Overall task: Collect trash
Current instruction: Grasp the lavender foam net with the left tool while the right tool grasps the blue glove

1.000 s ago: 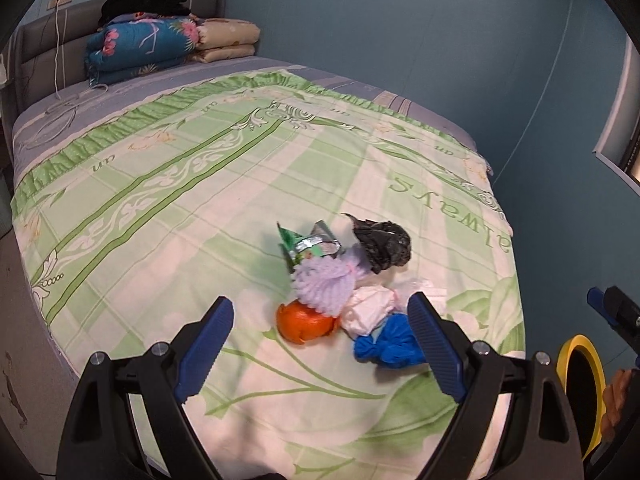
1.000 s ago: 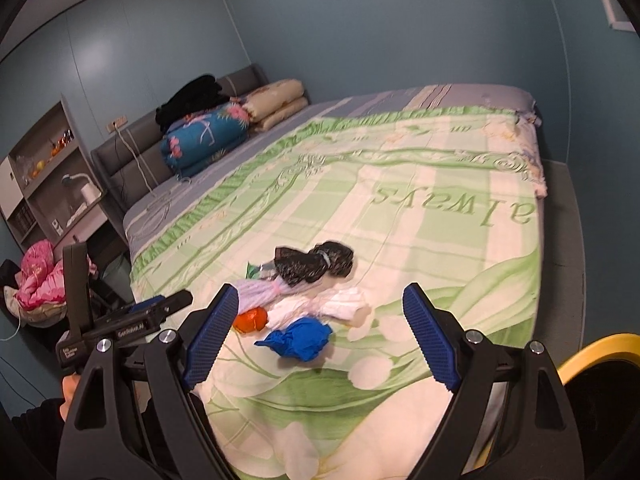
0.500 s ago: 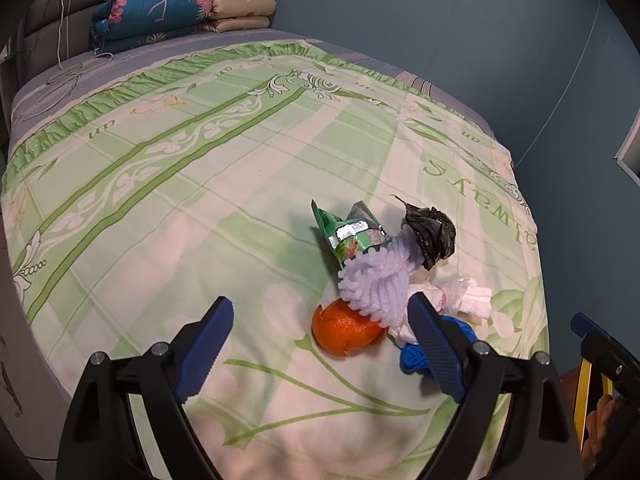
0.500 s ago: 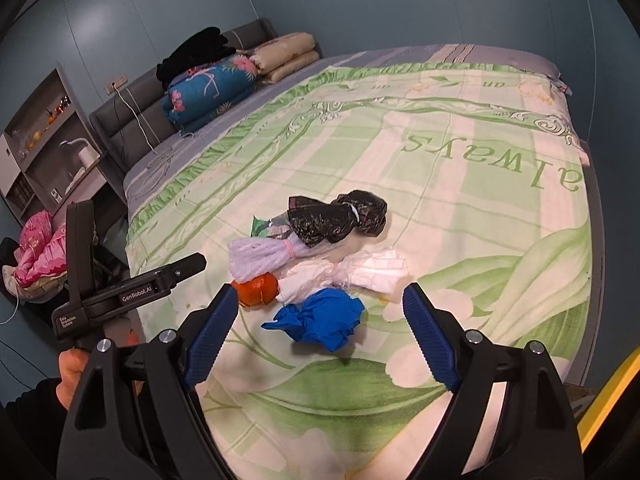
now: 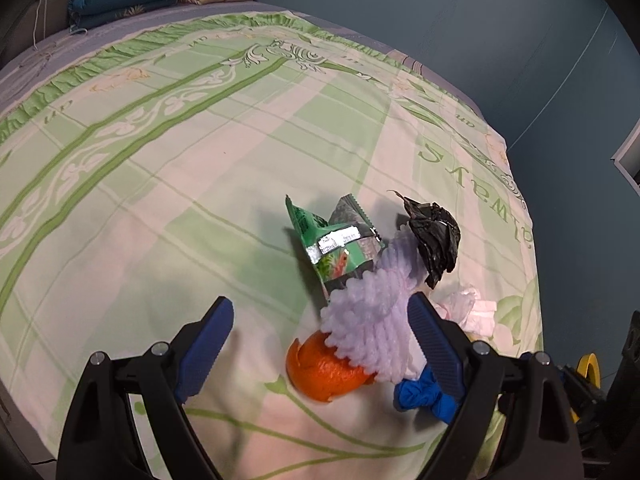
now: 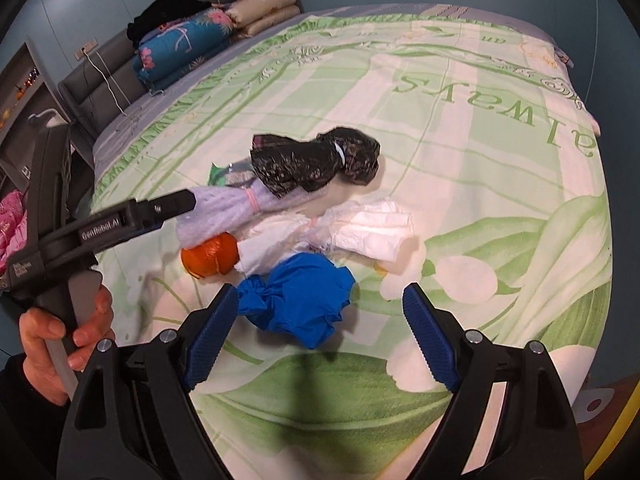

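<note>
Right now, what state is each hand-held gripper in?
Left hand-held gripper: open, holding nothing, above the orange peel.
Right hand-held gripper: open, holding nothing, over the blue crumpled glove.

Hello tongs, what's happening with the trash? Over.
Both tongs, left and right, open, empty. Trash pile on bed, none picked up. Nothing blocking.

Each camera sits on its own hand-held gripper and looks down at a slant, close above the bed, and both views share the same little pile with the orange peel and blue glove.
</note>
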`<state>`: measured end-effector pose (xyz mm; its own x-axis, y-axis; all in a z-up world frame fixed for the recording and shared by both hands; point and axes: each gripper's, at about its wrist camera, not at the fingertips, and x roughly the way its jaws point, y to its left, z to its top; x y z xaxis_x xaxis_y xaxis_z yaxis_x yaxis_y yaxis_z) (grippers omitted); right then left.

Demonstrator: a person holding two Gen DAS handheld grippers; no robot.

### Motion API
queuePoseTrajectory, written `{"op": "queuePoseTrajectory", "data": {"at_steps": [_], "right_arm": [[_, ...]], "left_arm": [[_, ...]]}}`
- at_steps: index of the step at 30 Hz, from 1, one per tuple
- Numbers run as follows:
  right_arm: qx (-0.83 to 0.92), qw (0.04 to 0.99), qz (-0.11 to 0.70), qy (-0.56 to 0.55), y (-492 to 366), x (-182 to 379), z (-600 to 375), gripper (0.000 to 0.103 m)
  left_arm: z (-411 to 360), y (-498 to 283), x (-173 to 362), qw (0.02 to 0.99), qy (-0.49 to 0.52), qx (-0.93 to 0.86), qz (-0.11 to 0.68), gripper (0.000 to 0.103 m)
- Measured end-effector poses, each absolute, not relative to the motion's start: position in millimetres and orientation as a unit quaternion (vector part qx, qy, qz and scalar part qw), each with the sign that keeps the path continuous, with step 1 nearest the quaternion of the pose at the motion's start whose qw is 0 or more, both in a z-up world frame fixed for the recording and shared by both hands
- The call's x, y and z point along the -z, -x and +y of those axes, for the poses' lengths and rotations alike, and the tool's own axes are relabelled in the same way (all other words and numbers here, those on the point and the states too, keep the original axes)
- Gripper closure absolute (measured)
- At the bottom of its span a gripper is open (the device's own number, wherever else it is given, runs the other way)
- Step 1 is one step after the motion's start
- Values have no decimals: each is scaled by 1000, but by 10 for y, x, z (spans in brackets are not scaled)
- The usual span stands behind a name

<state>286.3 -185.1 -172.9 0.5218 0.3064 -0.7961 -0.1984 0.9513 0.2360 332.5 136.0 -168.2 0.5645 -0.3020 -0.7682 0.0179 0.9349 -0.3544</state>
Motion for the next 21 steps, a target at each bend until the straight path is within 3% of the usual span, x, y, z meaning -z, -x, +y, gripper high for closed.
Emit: {"op": "queuePoseTrajectory", "data": {"at_steps": [9, 13, 18, 21], "right_arm": [[-132, 861, 490, -38, -2990, 1977, -1712, 23], [-130, 856, 499, -38, -3032, 2035, -1677, 29], [-132, 850, 508, -34, -3059, 2102, -1621, 42], [-134, 850, 509, -28, -3067, 2121, -1580, 51]], "left_arm": [[1311, -3463, 1822, 862, 170, 111, 464, 19], [1307, -3456, 1837, 860, 179, 123, 462, 27], [1274, -3466, 1885, 855, 178, 133, 468, 58], [1218, -3433, 1875, 857, 169, 141, 466, 68]]}}
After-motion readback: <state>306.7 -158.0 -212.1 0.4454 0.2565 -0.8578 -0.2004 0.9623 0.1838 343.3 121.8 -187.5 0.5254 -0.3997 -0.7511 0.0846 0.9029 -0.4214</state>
